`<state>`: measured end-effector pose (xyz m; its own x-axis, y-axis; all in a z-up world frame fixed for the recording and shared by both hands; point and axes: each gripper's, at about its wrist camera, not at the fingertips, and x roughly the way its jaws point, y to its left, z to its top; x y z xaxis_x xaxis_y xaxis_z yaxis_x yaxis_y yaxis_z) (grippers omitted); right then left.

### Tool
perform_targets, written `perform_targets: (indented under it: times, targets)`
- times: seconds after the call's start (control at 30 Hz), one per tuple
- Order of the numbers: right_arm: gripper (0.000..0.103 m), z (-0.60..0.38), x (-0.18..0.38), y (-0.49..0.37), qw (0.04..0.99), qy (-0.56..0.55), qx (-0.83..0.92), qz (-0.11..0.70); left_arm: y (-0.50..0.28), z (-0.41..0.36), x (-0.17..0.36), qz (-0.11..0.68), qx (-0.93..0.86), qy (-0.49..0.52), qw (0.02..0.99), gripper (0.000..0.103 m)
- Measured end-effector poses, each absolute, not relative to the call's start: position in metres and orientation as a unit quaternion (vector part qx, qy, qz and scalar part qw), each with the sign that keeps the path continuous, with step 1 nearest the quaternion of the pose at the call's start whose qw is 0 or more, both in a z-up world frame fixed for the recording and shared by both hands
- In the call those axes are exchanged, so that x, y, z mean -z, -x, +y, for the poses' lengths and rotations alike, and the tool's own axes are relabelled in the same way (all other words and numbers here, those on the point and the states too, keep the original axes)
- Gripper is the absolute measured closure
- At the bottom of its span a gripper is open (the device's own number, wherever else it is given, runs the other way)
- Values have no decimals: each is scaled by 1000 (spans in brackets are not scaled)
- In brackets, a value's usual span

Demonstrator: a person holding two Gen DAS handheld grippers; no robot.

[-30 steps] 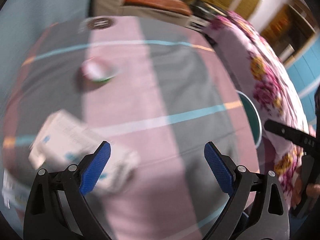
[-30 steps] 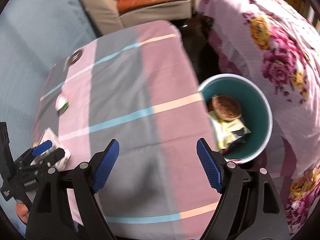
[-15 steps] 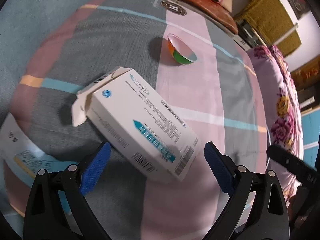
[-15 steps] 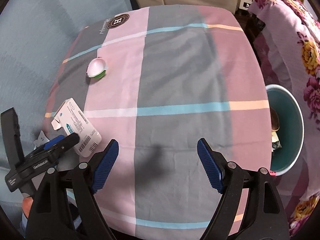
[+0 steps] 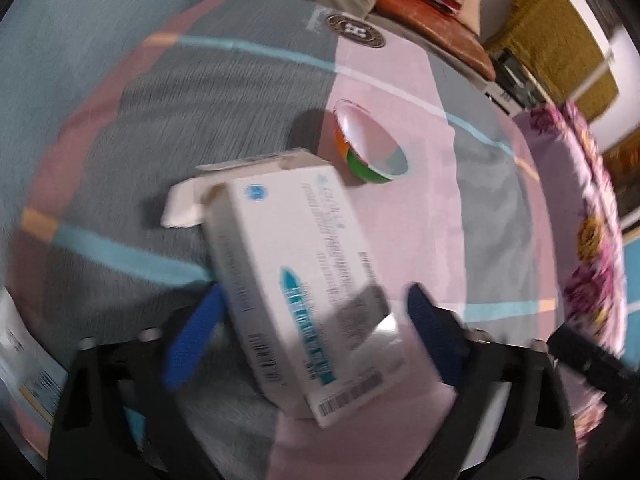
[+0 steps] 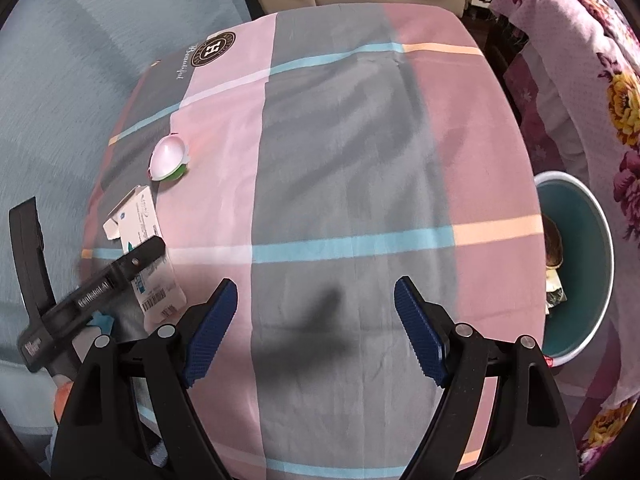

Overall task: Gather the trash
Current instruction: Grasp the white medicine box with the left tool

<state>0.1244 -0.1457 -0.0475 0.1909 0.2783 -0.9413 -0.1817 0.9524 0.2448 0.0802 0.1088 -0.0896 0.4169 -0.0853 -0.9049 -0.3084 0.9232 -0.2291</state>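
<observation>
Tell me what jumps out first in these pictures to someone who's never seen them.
A white carton with an open flap lies between the left tongs, whose jaws have just been closing around it. Beyond it a small colourful cup lies tipped on the checked tablecloth, and a teal bin stands off the table's right edge.

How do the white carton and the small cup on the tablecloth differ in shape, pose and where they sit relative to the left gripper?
The white carton is a long box lying flat with an end flap open; the small cup is round and tipped on its side. The carton is white with teal print; the cup is orange and green outside. The carton lies between the left gripper jaws, which have just been closing; the cup sits beyond it. Both rest on the tablecloth.
</observation>
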Motion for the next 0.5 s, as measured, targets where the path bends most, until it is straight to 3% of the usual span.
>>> perform_targets:
  times: [0.03, 0.07, 0.2, 0.23, 0.43, 0.5]
  targets:
    - [26, -144, 48, -127, 770, -39, -151, 619, -80, 108, 88, 531, -61, 174, 827, 49]
    - [26, -142, 49, -130, 769, -39, -153, 620, -81, 112, 88, 529, -45, 182, 828, 57]
    - [26, -121, 51, -143, 765, -36, -165, 621, -87, 130, 86, 524, -20, 186, 831, 77]
    - [26, -117, 51, -145, 765, -35, -167, 621, -88, 134, 86, 522, -18, 179, 833, 97]
    - [26, -89, 53, -160, 760, -23, -179, 624, -98, 152, 84, 537, 15, 171, 826, 97]
    - [26, -88, 53, -163, 761, -29, -178, 623, -94, 148, 83, 541, 30, 184, 820, 83]
